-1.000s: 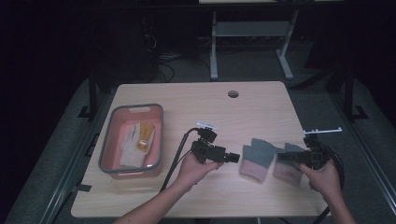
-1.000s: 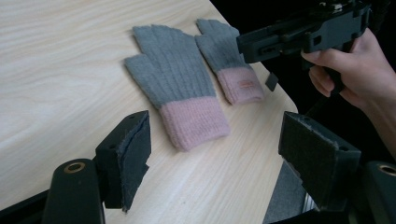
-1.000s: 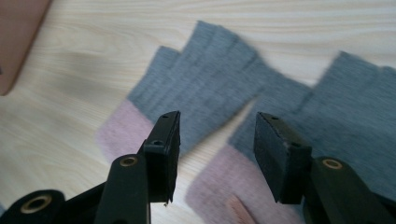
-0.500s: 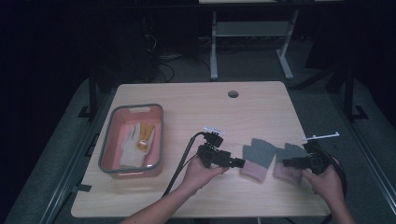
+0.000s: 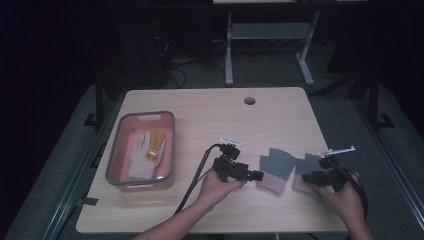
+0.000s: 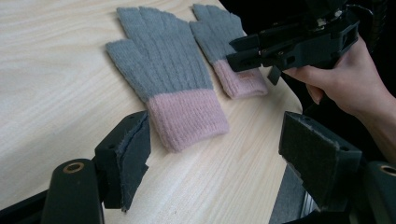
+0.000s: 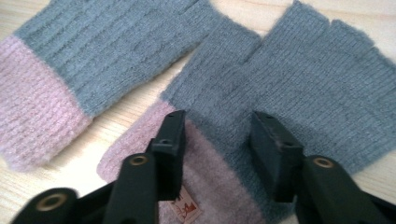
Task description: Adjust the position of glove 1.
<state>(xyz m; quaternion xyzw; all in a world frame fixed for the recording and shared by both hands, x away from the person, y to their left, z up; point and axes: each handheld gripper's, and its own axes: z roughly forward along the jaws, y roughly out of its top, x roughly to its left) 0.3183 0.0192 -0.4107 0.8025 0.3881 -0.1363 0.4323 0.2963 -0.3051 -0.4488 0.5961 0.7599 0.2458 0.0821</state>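
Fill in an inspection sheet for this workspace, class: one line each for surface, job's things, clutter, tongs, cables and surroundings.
Surface: light wooden table with a round hole near the far edge.
Job's things: two grey gloves with pink cuffs lying flat, the left glove and the right glove, thumbs touching.
Clutter: pink bin at the table's left, holding a white and yellow glove.
Tongs: left tongs open, short of the left glove's cuff; right tongs have just been closing, jaws astride the right glove at its cuff, pads not yet pinching.
Cables: black cable trailing from the left tongs.
Surroundings: dark room, a metal stand behind the table.
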